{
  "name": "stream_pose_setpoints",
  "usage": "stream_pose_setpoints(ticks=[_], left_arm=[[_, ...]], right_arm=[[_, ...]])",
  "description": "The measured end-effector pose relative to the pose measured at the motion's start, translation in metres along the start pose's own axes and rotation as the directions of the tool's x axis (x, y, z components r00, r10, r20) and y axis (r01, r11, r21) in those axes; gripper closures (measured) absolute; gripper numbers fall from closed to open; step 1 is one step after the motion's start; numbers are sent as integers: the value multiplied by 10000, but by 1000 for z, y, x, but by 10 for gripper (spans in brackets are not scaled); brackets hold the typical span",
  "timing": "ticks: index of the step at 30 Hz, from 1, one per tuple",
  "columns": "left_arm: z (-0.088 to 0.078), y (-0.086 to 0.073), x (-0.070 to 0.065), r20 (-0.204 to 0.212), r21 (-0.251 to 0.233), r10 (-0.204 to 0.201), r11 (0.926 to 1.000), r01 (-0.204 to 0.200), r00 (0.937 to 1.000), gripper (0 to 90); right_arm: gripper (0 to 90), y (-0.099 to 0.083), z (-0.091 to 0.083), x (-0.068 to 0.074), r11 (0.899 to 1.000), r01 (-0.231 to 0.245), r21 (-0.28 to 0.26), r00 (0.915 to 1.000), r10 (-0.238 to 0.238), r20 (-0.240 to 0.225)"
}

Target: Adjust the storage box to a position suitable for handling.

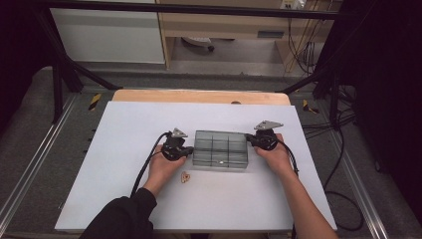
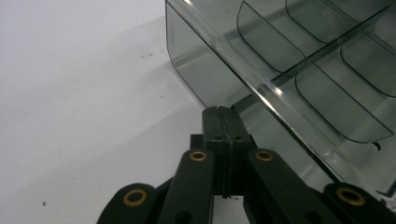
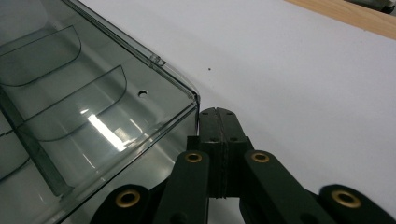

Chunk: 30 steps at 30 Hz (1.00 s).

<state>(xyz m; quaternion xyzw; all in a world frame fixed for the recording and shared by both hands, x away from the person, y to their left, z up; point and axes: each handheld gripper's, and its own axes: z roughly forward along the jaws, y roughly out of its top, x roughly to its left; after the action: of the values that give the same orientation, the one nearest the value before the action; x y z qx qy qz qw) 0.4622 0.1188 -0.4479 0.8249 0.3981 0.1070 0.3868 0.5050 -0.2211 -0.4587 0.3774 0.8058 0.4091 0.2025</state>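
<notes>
A clear smoky-grey plastic organiser box [image 1: 220,149] with divided compartments sits at the middle of the white table [image 1: 124,149]. The left gripper [image 1: 185,151] meets the box's left end, its jaws pressed together with nothing between them. The right gripper [image 1: 253,141] stands at the box's right end, jaws likewise closed and empty. A small tan object [image 1: 185,177] lies near the left hand [image 1: 163,168].

Dim room with dark edges; the white counter [image 1: 199,199] is evenly lit. Overhead glare streaks the clear compartment box [image 3: 100,128]; close-ups look soft.
</notes>
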Motion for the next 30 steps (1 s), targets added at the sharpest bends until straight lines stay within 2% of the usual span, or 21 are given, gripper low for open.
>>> stream_pose_setpoints(ticks=[4, 8, 17, 21, 30], left_arm=[[-2, -4, -7, 112, 17, 77, 10000, -77, 9999, 900], [-5, -7, -13, 182, 71, 96, 9999, -98, 9998, 900], [-15, -15, -25, 293, 392, 515, 9978, -526, 9982, 900], [-18, -17, -30, 355, 439, 517, 9976, -532, 9980, 900], [-27, -23, -43, 351, 786, 1081, 9908, -1106, 9935, 900]], right_arm=[[900, -6, -8, 0, 9999, -156, 42, 9998, 156, -106], [900, -9, -12, 3, 9999, -147, 50, 9998, 147, -117], [900, -15, -21, 12, 9997, -165, 159, 9994, 170, -316], [900, -19, -26, 15, 9997, -127, 186, 9991, 134, -407], [900, -27, -38, 25, 9995, -126, 296, 9985, 141, -523]])
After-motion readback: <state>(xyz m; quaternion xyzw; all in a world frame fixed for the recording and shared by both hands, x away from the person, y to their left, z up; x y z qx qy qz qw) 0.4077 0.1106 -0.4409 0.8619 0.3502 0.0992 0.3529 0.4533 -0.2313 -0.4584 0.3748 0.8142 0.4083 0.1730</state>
